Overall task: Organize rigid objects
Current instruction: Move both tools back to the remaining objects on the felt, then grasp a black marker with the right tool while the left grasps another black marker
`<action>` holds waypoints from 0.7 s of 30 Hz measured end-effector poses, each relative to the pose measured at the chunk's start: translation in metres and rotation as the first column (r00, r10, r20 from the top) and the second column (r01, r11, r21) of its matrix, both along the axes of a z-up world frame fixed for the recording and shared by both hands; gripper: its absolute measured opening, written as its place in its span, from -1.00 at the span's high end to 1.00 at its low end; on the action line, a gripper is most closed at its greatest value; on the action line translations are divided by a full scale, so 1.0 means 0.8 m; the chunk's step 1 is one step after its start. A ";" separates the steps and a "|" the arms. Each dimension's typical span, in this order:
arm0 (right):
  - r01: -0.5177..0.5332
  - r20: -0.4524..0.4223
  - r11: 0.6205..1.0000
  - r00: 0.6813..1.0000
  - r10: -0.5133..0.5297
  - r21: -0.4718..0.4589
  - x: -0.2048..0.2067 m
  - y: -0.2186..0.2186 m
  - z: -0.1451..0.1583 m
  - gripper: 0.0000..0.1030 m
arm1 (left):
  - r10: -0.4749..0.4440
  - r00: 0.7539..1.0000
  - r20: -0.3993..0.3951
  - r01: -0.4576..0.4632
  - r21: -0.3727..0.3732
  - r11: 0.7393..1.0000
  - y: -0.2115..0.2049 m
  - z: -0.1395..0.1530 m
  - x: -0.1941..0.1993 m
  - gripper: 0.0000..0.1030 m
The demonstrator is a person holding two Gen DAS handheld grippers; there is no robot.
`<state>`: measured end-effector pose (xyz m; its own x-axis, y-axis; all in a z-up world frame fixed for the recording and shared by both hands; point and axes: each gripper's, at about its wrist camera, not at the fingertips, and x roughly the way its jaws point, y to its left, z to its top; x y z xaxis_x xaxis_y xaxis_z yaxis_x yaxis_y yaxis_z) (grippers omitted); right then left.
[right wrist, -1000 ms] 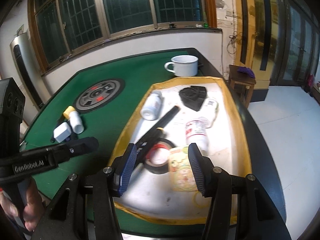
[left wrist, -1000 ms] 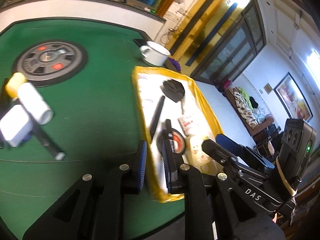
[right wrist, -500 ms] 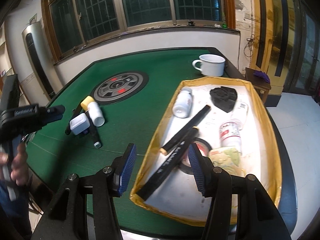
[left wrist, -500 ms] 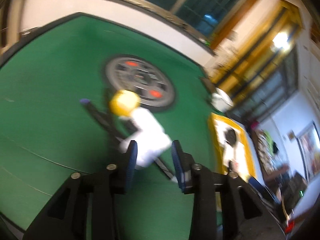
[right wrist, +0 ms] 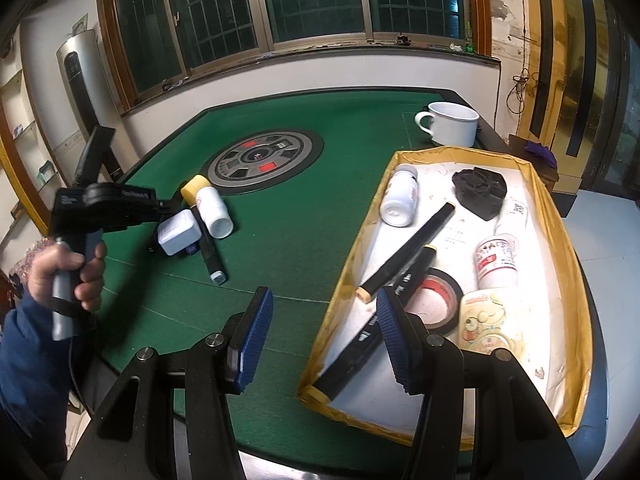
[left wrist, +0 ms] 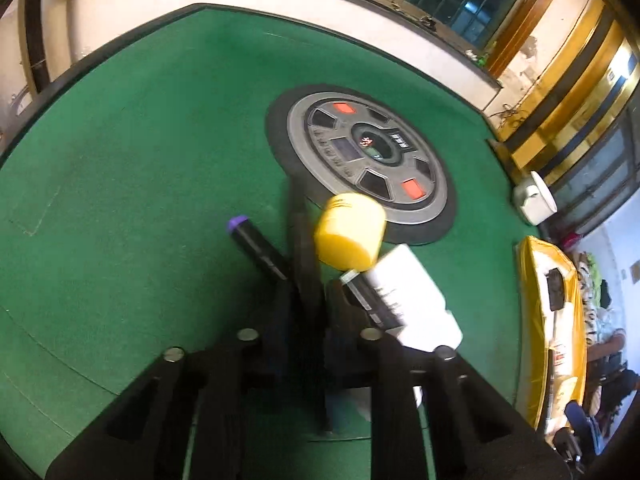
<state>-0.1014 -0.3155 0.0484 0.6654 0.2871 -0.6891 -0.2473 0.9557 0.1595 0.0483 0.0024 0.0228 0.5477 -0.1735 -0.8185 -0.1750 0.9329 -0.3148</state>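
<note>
Left gripper (left wrist: pixel 306 320): since the earlier frame it has swung from the yellow tray (right wrist: pixel 552 216) to the cluster on the green bench (left wrist: pixel 120 200), and its fingers, having just closed, now pinch a black marker (left wrist: pixel 302 248) beside the yellow-capped bottle (left wrist: pixel 360 248) and purple-tipped marker (left wrist: pixel 256 248). Right gripper (right wrist: pixel 324 332): fingers spread as before, empty, over the tray's 9 o'clock edge. White adapter (right wrist: pixel 178 236) lies at the cluster's 7 o'clock.
</note>
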 end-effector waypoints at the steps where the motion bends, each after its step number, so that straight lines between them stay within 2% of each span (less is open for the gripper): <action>1: -0.011 -0.007 1.000 1.000 0.011 0.007 0.001 0.004 0.000 0.05 | -0.002 1.000 0.001 0.002 -0.024 1.000 0.006 -0.002 -0.005 0.76; 7: -0.129 -0.070 0.990 0.989 0.133 0.056 0.016 0.046 -0.009 0.05 | 0.019 1.000 -0.006 -0.019 -0.031 0.999 0.044 -0.012 -0.057 0.75; 12: -0.269 -0.127 0.963 0.956 0.265 -0.012 0.038 0.112 -0.030 0.06 | 0.009 1.000 0.005 -0.008 -0.059 0.998 0.069 -0.014 -0.108 0.75; 17: -0.294 -0.178 0.951 0.945 0.275 -0.096 0.087 0.160 -0.055 0.07 | 0.012 1.000 0.008 -0.012 -0.077 0.997 0.076 -0.015 -0.119 0.75; 19: -0.298 -0.180 0.946 0.945 0.273 -0.126 0.100 0.172 -0.063 0.27 | 0.010 1.000 0.007 -0.009 -0.067 0.998 0.074 -0.015 -0.118 0.75; 20: -0.298 -0.190 0.946 0.943 0.271 -0.127 0.105 0.175 -0.067 0.49 | 0.009 1.000 0.009 -0.009 -0.063 0.998 0.074 -0.014 -0.118 0.75; 21: -0.294 -0.184 0.948 0.945 0.270 -0.124 0.107 0.176 -0.068 0.57 | 0.009 1.000 0.012 -0.008 -0.062 0.998 0.074 -0.014 -0.117 0.75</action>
